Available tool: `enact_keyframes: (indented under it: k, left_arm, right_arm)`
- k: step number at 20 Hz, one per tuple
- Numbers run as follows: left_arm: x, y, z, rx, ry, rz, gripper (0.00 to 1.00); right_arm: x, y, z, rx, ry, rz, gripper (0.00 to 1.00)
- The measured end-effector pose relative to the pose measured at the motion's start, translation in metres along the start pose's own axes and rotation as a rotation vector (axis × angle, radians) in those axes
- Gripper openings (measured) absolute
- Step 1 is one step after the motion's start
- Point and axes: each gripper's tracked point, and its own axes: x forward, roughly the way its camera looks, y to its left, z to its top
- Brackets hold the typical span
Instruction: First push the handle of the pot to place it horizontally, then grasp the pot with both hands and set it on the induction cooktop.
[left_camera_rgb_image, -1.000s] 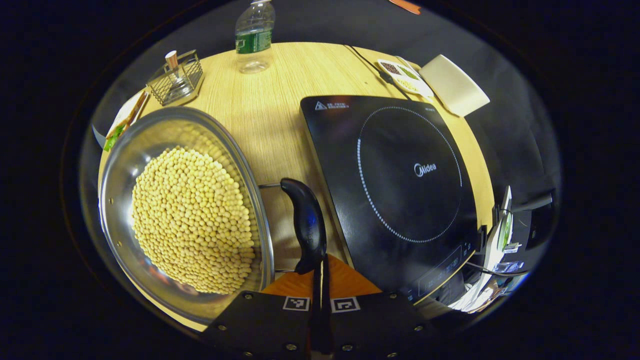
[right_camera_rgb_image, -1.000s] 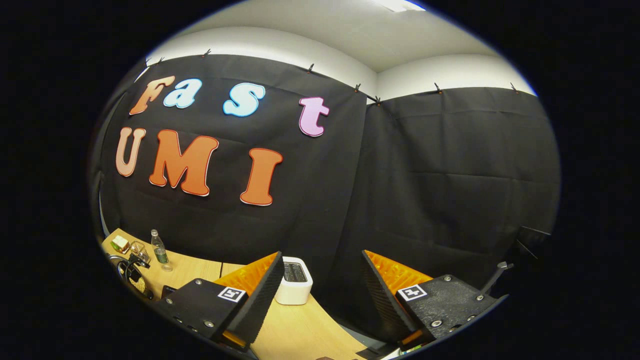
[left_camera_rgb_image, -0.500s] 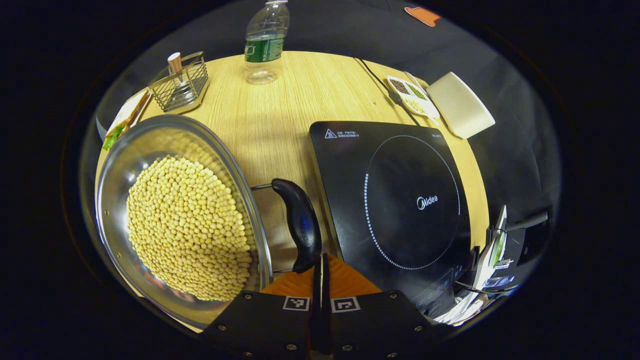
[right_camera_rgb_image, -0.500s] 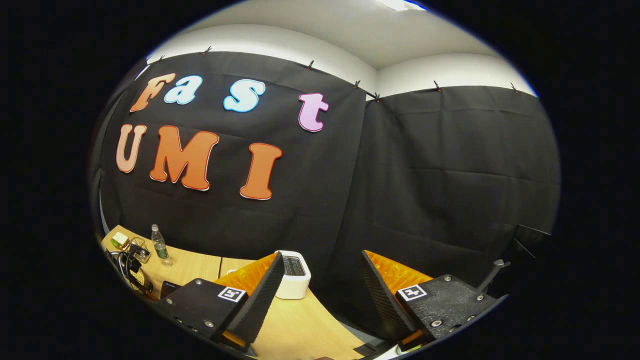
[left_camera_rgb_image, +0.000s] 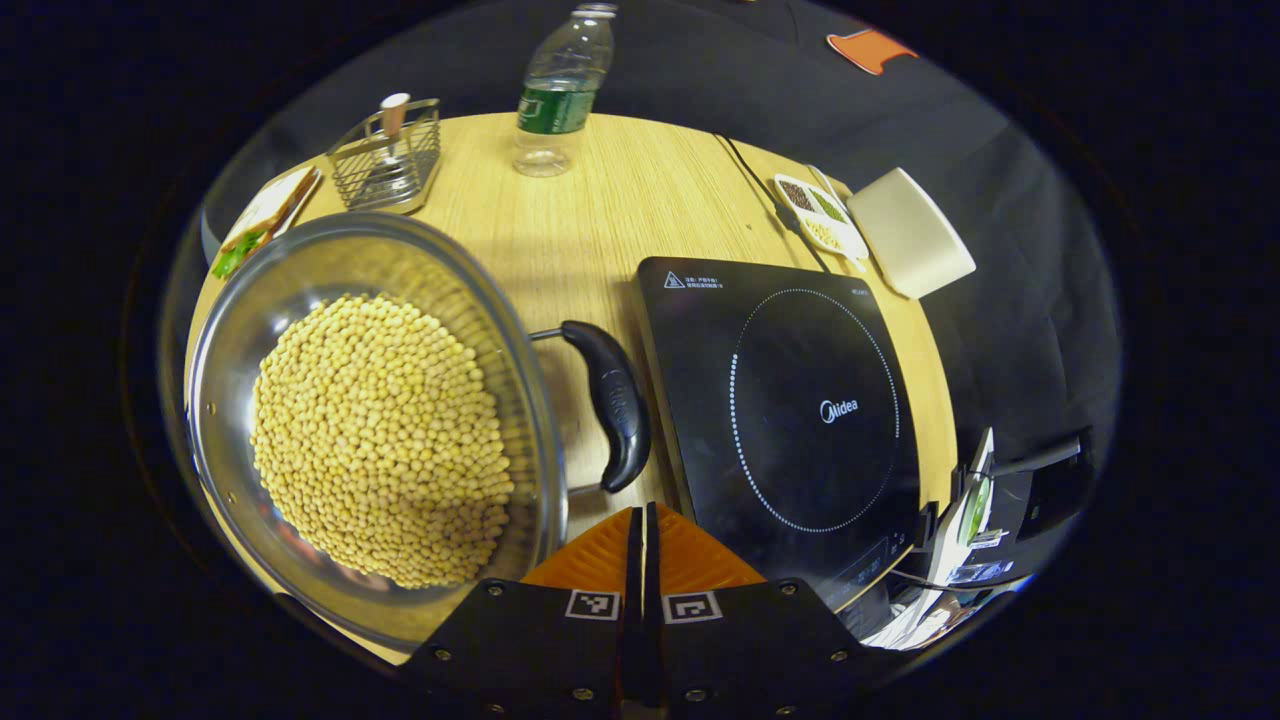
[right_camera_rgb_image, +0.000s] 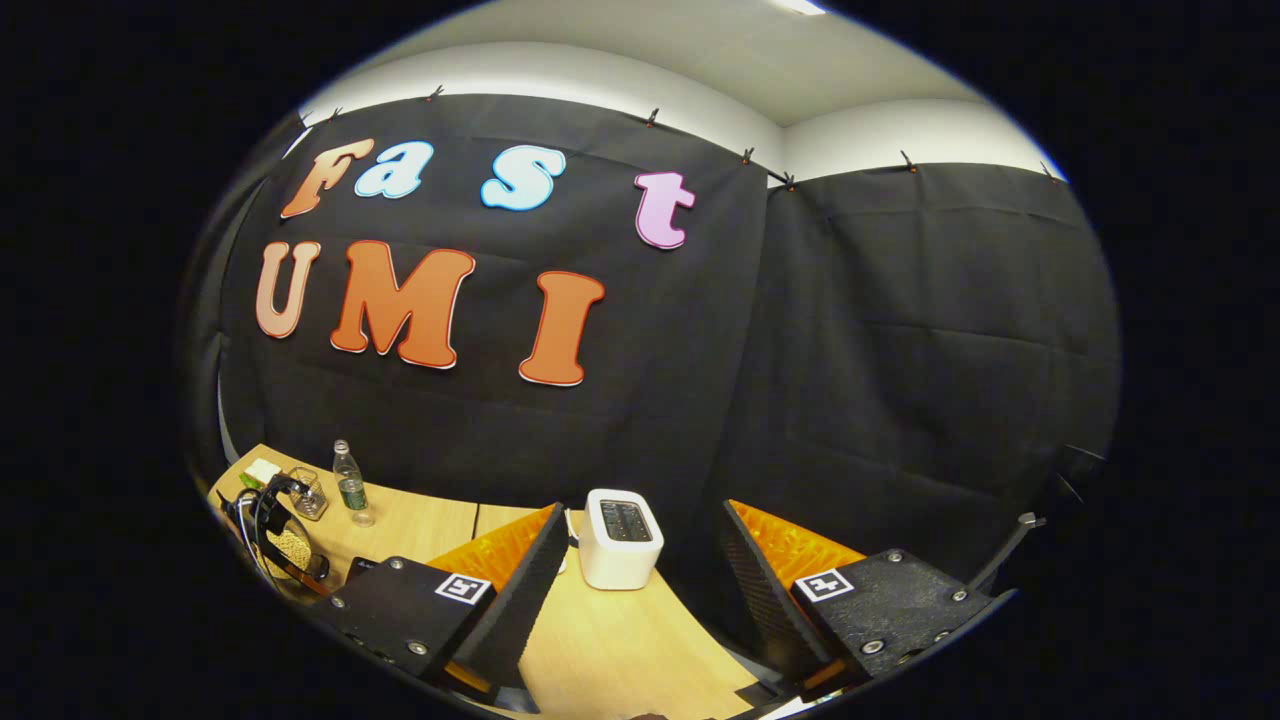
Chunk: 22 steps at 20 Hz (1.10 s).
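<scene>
Left tool closed short of the pot handle

While its two fingers are pressed together on nothing, the left tool (left_camera_rgb_image: 642, 515) points at the lower end of the pot's one black handle (left_camera_rgb_image: 610, 400), with a small gap between them. That handle juts from the steel pot (left_camera_rgb_image: 300, 260), heaped with yellow beans (left_camera_rgb_image: 380, 440), and lies just beside one induction cooktop (left_camera_rgb_image: 790, 410) on the counter (left_camera_rgb_image: 600, 220). Farther off stand one water bottle (left_camera_rgb_image: 560, 95), one wire basket (left_camera_rgb_image: 388, 160), one divided dish (left_camera_rgb_image: 820, 212) and one white toaster (left_camera_rgb_image: 910, 232). Raised toward the booth wall, the right tool (right_camera_rgb_image: 640, 560) has its two fingers wide apart, the toaster (right_camera_rgb_image: 621, 524) seen between them on the counter (right_camera_rgb_image: 620, 640)
</scene>
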Motion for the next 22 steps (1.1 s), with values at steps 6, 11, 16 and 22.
enact_keyframes:
  k: [6, 11, 16, 22]
  left_arm:
    - [-0.044, 0.045, 0.004, 0.004, -0.124, 0.106, 0.01]
    - [-0.084, 0.119, 0.009, -0.005, -0.219, 0.304, 0.01]
    - [-0.107, 0.17, 0.019, -0.035, -0.3, 0.448, 0.01]
    - [-0.127, 0.206, 0.029, -0.013, -0.359, 0.442, 0.53]
  right_arm:
    - [0.019, 0.108, -0.007, 0.021, 0.037, 0.209, 0.95]
    - [0.017, 0.213, -0.031, -0.003, 0.12, 0.387, 0.95]
    - [0.003, 0.302, -0.067, -0.033, 0.23, 0.514, 0.95]
    - [-0.022, 0.398, -0.121, -0.081, 0.36, 0.627, 0.95]
